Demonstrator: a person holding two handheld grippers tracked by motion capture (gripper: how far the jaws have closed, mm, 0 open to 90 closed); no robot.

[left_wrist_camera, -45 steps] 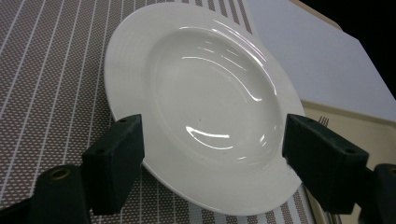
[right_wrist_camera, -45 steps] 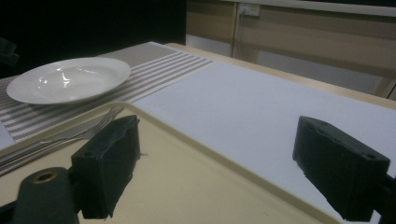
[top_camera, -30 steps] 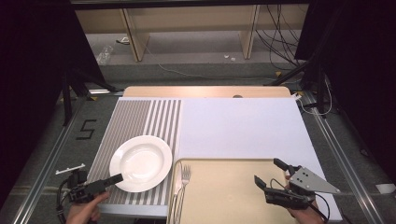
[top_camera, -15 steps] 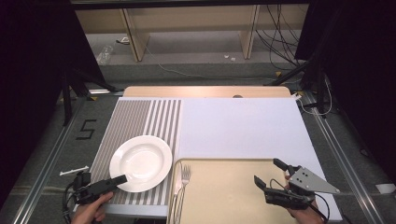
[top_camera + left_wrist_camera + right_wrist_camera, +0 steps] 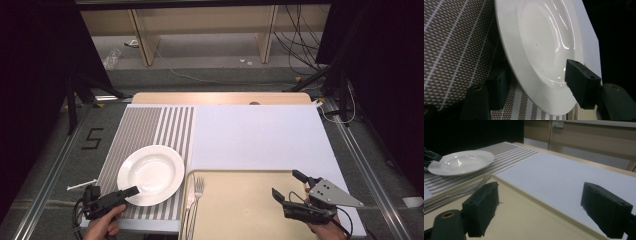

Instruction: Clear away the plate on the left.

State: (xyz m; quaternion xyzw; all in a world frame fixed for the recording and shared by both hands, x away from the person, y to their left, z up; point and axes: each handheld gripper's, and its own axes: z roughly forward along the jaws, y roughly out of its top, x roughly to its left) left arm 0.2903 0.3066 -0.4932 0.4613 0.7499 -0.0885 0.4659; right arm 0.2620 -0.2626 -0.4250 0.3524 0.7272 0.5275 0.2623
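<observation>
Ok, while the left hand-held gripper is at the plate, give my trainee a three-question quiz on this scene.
1. True or false: the rim of the plate lies between the jaws of the left hand-held gripper.
2. What does the plate rest on: A) beige tray, B) striped placemat, C) bare white table sheet?
3. Which utensil lies along the tray's left edge, tines pointing away from the person?

Key: 1 true; the jaws have just been closing around it. 2 B. 3 the fork.

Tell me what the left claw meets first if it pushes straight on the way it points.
The white plate: its near rim already sits between the left claw's closing jaws, so going on slides the rim deeper in. Contact isn't clear.
</observation>
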